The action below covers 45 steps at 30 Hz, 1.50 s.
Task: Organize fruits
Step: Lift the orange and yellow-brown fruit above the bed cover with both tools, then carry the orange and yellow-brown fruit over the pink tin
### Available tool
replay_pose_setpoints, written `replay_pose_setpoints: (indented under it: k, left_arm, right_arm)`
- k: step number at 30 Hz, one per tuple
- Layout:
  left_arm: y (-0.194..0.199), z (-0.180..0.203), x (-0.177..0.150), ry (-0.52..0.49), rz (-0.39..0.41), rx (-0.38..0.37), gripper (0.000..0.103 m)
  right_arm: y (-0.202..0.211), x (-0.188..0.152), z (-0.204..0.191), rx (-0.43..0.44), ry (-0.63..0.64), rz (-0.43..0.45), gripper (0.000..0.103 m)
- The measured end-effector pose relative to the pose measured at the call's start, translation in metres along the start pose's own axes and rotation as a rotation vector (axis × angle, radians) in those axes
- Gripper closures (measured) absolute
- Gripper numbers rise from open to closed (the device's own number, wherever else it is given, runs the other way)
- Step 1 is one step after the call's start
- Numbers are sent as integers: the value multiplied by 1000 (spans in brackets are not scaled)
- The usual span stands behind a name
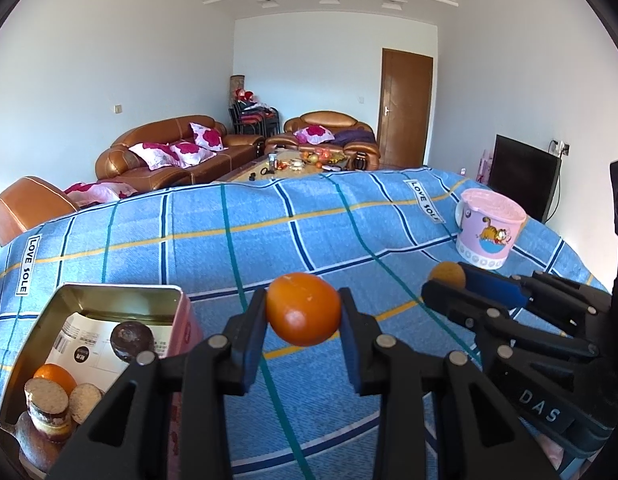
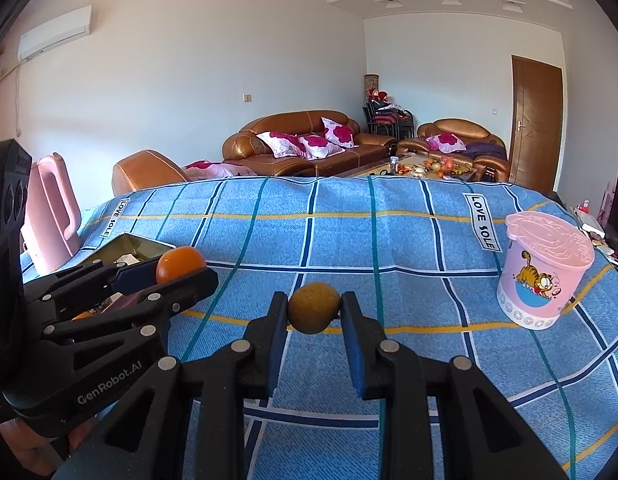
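My left gripper is shut on an orange and holds it above the blue checked cloth. To its lower left an open metal tin holds another orange and several round brown pieces. My right gripper is shut on a yellow-brown fruit above the cloth. In the left wrist view the right gripper shows at right with that fruit. In the right wrist view the left gripper shows at left with its orange, in front of the tin.
A pink lidded cup with a cartoon cat stands on the cloth at right; it also shows in the right wrist view. A pink jug stands at the far left. Brown sofas and a low table stand beyond the cloth's far edge.
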<state>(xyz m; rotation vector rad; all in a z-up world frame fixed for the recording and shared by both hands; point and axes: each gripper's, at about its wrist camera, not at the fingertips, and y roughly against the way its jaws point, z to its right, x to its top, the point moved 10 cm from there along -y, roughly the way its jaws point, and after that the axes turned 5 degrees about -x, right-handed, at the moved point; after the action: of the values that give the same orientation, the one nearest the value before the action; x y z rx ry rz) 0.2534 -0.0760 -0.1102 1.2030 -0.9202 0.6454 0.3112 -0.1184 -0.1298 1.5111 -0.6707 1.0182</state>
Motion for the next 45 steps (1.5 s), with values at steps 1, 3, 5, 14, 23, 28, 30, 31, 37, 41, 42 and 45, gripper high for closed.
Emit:
replay_pose_setpoints:
  k: [1,3,5,14,23,28,30,31,37,41,42,45]
  left_arm:
    - [1,0,0,0,3,2,67]
    - [2,0,0,-1,7,3,67]
    - [4,0,0,-2,11,4,67]
    - [9,-3,1,7,34,12,67]
    - [19,-1,4,-11,73,28,67]
    - [23,-1,5,-15,91,35,67]
    - [25,-2,6,-15,100,37,67]
    - [26,-1,5,-16,105,39,67]
    - [29,-1,6,-20,125,44,67]
    - [35,1,7,-28,151,48,67]
    - [36,1,8,-32,159,49,67]
    - [40,3,9,-39,174,53,67]
  right_arm:
    - [1,0,0,0,1,4,74]
    - [2,1,0,-1,3,11,74]
    - [3,2,0,-4,4,18,74]
    - [11,4,-2,-15,18,51,74]
    - [19,6,-6,-12,30,81,74]
    - [22,7,-7,-10,29,94,74]
    - [23,7,-6,-10,31,103,74]
    - [25,8,-6,-8,32,109,74]
    - [31,9,-9,-3,39,137,74]
    - [34,10,-10,-2,39,153,74]
    - [35,10,-10,-2,39,158,74]
    - [40,10,-10,-2,39,177,74]
